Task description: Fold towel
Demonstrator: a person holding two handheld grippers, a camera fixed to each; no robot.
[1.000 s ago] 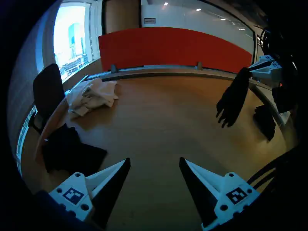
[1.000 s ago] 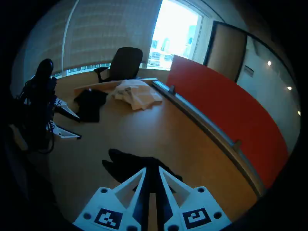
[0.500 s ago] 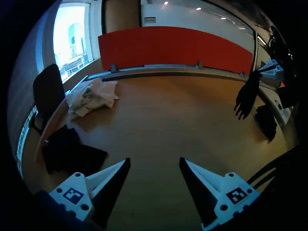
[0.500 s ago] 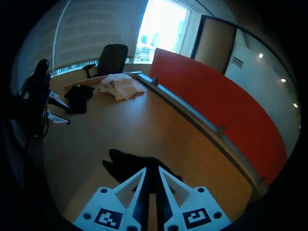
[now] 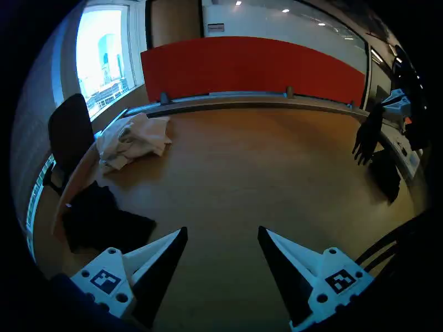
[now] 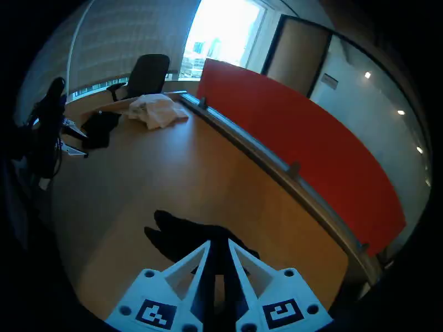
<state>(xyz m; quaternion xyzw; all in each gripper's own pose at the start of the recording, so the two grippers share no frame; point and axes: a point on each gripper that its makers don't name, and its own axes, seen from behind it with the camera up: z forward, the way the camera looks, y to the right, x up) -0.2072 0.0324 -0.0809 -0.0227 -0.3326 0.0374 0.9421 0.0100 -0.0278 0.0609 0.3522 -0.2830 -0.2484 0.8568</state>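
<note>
Black towel is hanging from the right gripper at the bottom centre of the right gripper view. Its two white fingers are pressing almost together on the cloth, with only a thin slit between them. The fabric is drooping in limp folds over the light brown wooden table.

In the left gripper view I am seeing that same towel at the far right of the frame, dangling clear of the tabletop, just above a second dark heap of cloth near the table's right edge.

The left gripper is sitting at the bottom of its own view with its fingers spread wide apart, gripping nothing and pointing over bare table.

A crumpled white cloth pile is lying at the upper left, near the table's far edge. Another flat black cloth is lying at the lower left, just beside the left finger.

A long red partition panel is running along the back of the table, and a black office chair is standing at the left under a bright window.
</note>
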